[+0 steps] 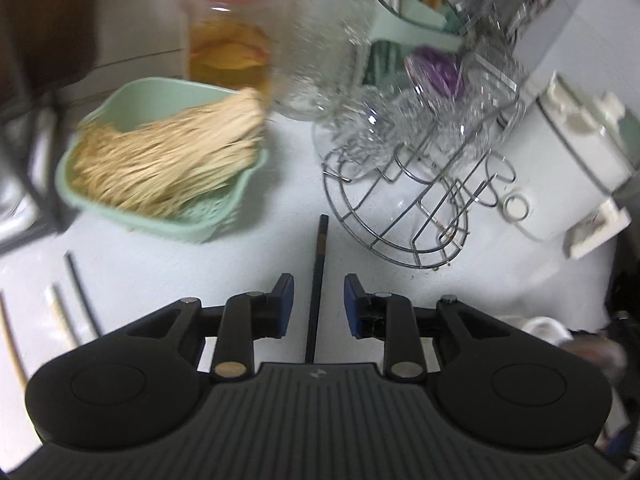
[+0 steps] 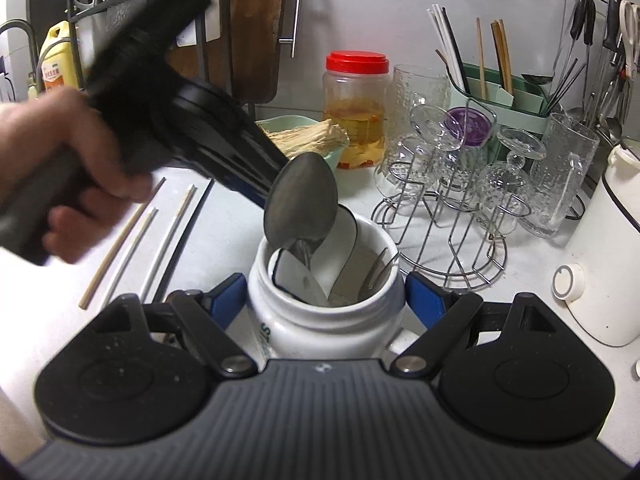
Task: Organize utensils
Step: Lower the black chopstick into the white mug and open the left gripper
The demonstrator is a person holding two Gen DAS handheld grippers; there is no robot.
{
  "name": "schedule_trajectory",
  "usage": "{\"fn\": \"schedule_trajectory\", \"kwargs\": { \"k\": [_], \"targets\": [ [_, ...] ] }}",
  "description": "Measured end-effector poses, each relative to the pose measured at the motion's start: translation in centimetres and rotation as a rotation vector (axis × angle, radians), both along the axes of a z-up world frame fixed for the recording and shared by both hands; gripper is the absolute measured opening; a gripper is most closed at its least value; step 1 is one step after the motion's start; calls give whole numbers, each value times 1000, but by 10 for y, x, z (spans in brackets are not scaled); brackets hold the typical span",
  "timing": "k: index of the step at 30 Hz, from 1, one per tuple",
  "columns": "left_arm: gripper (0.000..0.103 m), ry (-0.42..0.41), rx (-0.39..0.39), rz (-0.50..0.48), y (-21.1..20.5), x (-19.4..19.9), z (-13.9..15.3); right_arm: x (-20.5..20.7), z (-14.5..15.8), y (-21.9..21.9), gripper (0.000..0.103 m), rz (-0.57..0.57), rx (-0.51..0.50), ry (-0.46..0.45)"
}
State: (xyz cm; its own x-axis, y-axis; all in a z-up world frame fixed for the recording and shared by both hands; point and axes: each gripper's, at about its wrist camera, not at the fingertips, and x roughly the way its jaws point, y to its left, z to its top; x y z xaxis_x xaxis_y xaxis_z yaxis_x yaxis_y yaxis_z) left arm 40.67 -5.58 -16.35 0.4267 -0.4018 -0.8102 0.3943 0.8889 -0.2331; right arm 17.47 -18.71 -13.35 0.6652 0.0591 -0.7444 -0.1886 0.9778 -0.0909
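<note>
Right tongs [image 2: 324, 296] are straddling the white ceramic jar [image 2: 320, 312], jaws wide, blue pads right against its sides; can't tell if they're actually pressing. Jar is holding a steel spoon [image 2: 300, 204], a white ladle and a fork.

Left tongs [image 1: 319, 304] are standing partly open over a dark chopstick [image 1: 318, 280] lying on the worktop [image 1: 200, 272]; pads clear of it, nothing held.

Advice: centre on the stick, lower until the tips are nearly touching the worktop, then close squarely mid-shaft so it isn't pivoting. More chopsticks [image 2: 132, 236] are lying left of the jar. Green chopstick holder [image 2: 504, 108] is standing beyond the jar, behind the glass rack [image 2: 444, 216].
</note>
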Motion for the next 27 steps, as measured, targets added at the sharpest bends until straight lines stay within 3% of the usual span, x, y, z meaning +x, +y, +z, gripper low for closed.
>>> {"fn": "schedule_trajectory", "kwargs": {
  "k": [6, 12, 20, 22, 24, 27],
  "targets": [
    [31, -19, 112, -65, -34, 22, -20, -3, 1, -6, 88, 2, 5, -3],
    [29, 0, 165, -64, -45, 42, -34, -4, 0, -6, 88, 1, 9, -12],
    [23, 30, 275, -110, -72, 60, -32, -3, 1, -5, 88, 2, 9, -8],
    [18, 52, 288, -115, -76, 64, -32, -2, 2, -4, 88, 4, 8, -3],
    [7, 73, 282, -124, -79, 69, -31, -2, 2, -4, 88, 4, 7, 1],
    [6, 67, 298, -144, -83, 72, -30, -2, 2, -4, 88, 5, 6, 1]
  ]
}}
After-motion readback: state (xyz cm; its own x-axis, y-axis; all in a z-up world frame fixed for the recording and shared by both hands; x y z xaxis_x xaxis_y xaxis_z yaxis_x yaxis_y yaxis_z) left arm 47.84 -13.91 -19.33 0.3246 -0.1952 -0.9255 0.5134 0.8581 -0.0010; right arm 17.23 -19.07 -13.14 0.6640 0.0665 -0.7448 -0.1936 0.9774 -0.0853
